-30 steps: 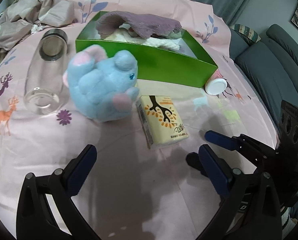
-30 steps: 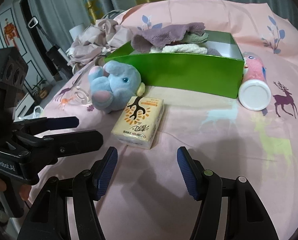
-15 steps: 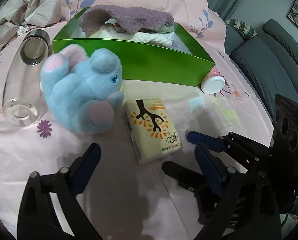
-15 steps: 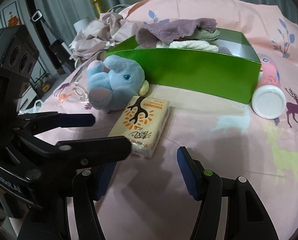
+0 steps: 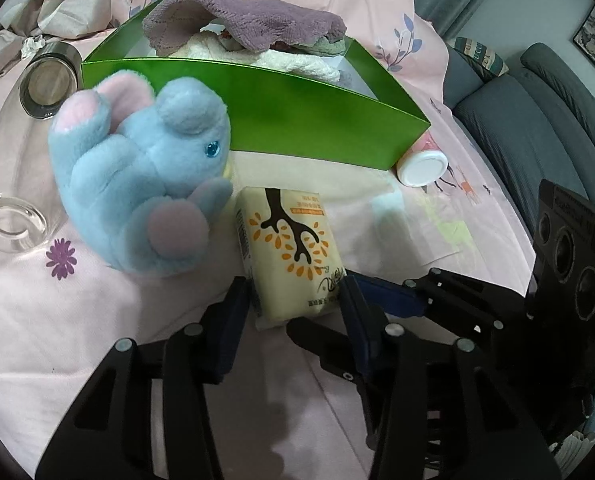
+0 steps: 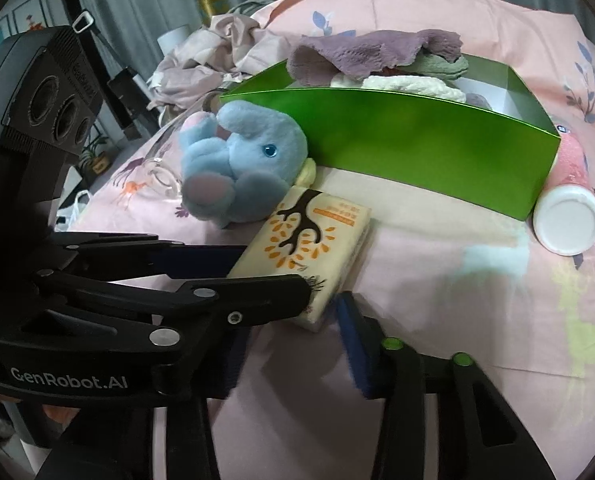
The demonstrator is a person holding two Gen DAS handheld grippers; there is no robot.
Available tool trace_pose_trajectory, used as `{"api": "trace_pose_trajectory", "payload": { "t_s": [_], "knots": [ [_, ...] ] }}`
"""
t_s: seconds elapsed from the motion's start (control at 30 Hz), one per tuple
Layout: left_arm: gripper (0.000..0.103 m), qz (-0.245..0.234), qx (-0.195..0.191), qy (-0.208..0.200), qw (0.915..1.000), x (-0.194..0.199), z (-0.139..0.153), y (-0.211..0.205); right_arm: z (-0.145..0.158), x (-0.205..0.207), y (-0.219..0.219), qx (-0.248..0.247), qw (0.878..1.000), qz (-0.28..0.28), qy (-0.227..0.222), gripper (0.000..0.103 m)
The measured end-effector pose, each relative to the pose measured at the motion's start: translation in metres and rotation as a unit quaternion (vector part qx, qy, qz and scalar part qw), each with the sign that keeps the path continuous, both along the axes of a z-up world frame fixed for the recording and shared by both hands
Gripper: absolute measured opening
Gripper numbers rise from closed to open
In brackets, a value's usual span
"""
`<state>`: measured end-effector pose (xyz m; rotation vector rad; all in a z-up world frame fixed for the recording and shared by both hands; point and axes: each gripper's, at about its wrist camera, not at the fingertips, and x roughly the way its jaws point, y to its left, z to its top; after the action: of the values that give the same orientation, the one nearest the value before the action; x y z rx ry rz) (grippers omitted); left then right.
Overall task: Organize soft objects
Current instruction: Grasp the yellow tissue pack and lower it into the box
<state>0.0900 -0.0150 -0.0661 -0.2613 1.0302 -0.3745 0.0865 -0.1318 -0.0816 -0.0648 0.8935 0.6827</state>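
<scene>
A: Left wrist view. The tissue pack [image 5: 291, 256] lies flat on the pink sheet [image 5: 97, 320], just beside the blue plush elephant [image 5: 141, 184], in front of the green box [image 5: 317, 124]. The left gripper [image 5: 293, 300] has just been closing; its blue pads sit against the pack's near end on both sides, clamped on it.

B: And the right wrist view?

A: The left gripper [image 6: 281, 276] crosses in from the left over the pack [image 6: 309, 248]. The right gripper [image 6: 293, 324] has also been narrowing; its jaws flank the pack's near corner. Contact there is hidden, so grip is undetermined.

B: Box contents?

A: Towels [image 6: 377, 56] piled inside.
</scene>
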Motion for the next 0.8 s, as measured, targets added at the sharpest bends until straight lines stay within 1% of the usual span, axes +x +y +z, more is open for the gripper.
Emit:
{"api": "trace_pose_trajectory", "payload": {
  "t_s": [0.17, 0.4, 0.63, 0.8],
  "knots": [
    [0.044, -0.003, 0.004, -0.004, 1.0, -0.005, 0.004, -0.001, 0.002, -0.005, 0.0, -0.005, 1.0, 0.002, -0.008, 0.039],
    [0.044, -0.013, 0.003, -0.015, 0.9998, -0.018, 0.018, -0.007, 0.011, -0.02, -0.009, 0.017, 1.0, -0.006, -0.019, 0.039],
    [0.044, -0.025, 0.016, -0.048, 0.9984, -0.018, 0.041, -0.021, 0.031, -0.027, -0.021, 0.035, 0.998, -0.02, -0.048, 0.039],
    [0.044, -0.043, 0.037, -0.083, 0.9949, 0.004, 0.065, -0.035, 0.051, -0.016, -0.027, 0.041, 0.995, -0.032, -0.083, 0.039]
  ]
}}
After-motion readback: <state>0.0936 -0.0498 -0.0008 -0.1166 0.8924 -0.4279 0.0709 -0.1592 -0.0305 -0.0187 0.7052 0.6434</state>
